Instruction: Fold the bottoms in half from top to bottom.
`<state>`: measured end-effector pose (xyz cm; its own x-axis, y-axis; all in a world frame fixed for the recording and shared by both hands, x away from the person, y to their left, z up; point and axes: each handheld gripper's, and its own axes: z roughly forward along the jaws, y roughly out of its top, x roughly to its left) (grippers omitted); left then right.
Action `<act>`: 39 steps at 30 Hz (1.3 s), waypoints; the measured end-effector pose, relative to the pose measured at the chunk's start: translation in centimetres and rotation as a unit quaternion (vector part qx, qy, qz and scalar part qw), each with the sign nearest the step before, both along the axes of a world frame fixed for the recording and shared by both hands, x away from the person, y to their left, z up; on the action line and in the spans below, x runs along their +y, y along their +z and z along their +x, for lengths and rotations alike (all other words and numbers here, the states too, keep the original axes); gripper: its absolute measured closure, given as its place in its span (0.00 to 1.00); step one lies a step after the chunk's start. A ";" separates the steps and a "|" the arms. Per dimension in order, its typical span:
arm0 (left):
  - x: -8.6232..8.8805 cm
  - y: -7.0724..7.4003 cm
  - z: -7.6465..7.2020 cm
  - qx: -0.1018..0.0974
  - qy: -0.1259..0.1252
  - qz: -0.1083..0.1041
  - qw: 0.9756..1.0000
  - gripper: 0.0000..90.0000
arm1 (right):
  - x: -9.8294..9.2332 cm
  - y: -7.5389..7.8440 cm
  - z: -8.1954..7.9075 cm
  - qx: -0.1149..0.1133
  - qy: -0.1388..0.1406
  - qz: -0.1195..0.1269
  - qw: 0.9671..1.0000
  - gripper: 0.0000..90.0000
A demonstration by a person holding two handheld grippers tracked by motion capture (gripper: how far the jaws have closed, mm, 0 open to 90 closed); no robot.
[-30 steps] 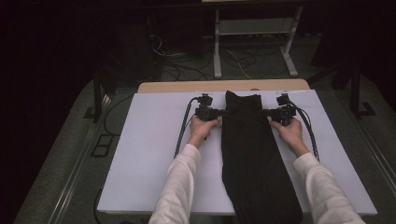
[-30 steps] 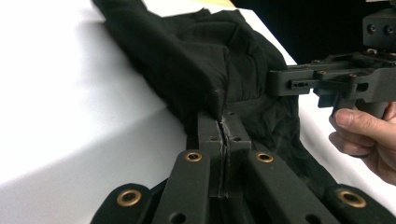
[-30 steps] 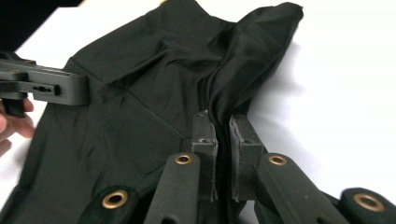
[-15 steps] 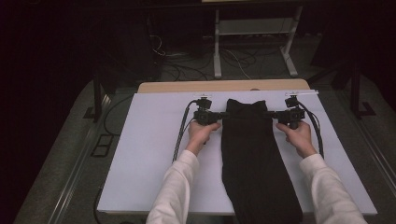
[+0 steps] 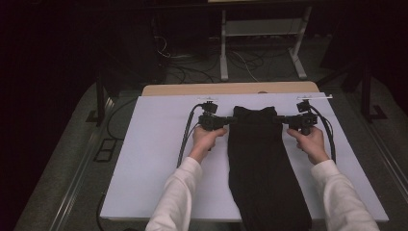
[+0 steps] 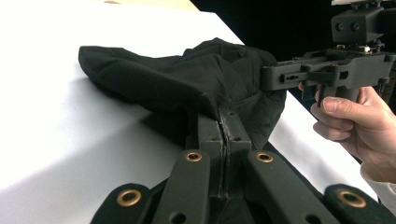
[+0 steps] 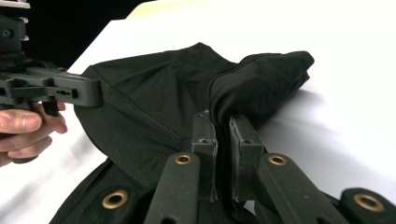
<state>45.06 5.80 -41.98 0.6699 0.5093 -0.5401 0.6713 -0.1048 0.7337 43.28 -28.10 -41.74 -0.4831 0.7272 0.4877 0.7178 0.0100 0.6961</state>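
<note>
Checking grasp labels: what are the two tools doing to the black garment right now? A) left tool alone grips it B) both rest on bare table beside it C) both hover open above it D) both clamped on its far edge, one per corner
D: the left tool and right tool each have their jaws pinched on the black garment, at opposite corners of its far edge.

Bare white table [image 5: 144, 159] lies open on both sides of the black garment [image 5: 262, 168] spread along its middle.

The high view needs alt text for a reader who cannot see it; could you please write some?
A person's two hand-held grippers, left gripper and right gripper, each pinch a far corner of a long black garment lying lengthwise on a white table. The garment's near end hangs over the table's front edge.
</note>
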 end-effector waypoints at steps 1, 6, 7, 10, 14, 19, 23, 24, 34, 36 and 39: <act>0.0 0.1 -0.1 -0.002 -0.001 0.001 1.000 0.98 | 0.0 0.1 -0.1 -0.001 0.000 0.001 1.000 0.90; 0.0 0.4 -0.9 -0.013 -0.006 0.006 1.000 0.98 | -0.1 0.4 -0.8 -0.007 0.004 -0.002 1.000 0.90; -0.1 0.4 -1.1 -0.016 -0.007 0.004 1.000 0.98 | -0.2 0.4 -0.9 -0.007 0.004 -0.001 1.000 0.90; -0.3 0.4 -1.5 -0.019 -0.010 0.002 1.000 0.98 | -0.3 0.5 -1.3 -0.006 0.003 0.000 1.000 0.90; -0.5 0.4 -2.0 -0.023 -0.015 0.003 1.000 0.98 | -0.4 0.7 -1.8 -0.009 0.002 0.002 1.000 0.90; -0.6 0.4 -2.7 -0.031 -0.016 -0.006 0.999 0.98 | -0.5 0.3 -2.7 -0.010 -0.001 -0.004 1.000 0.90; -0.8 -0.1 -3.3 -0.030 -0.021 -0.011 0.999 0.98 | -0.6 0.3 -3.5 -0.013 -0.003 -0.010 1.000 0.90; -0.8 -0.2 -3.4 -0.029 -0.023 -0.011 0.999 0.98 | -0.6 0.3 -3.6 -0.013 -0.004 -0.012 1.000 0.90; 0.0 0.3 -5.0 -0.040 -0.032 -0.004 0.999 0.98 | 0.1 0.7 -4.9 -0.019 0.018 -0.024 0.999 0.90; 0.1 0.5 -5.2 -0.042 -0.032 -0.003 0.999 0.98 | 0.2 0.8 -5.1 -0.020 0.024 -0.023 0.999 0.90; 0.4 0.6 -5.6 -0.044 -0.034 -0.003 0.998 0.98 | 0.4 0.9 -5.5 -0.022 0.026 -0.024 0.999 0.90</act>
<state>39.41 6.16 -41.38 0.7479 0.4577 -0.4808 0.5961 -0.1444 0.7898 37.78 -27.70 -40.84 -0.5418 0.7224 0.4296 0.6836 0.0815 0.7253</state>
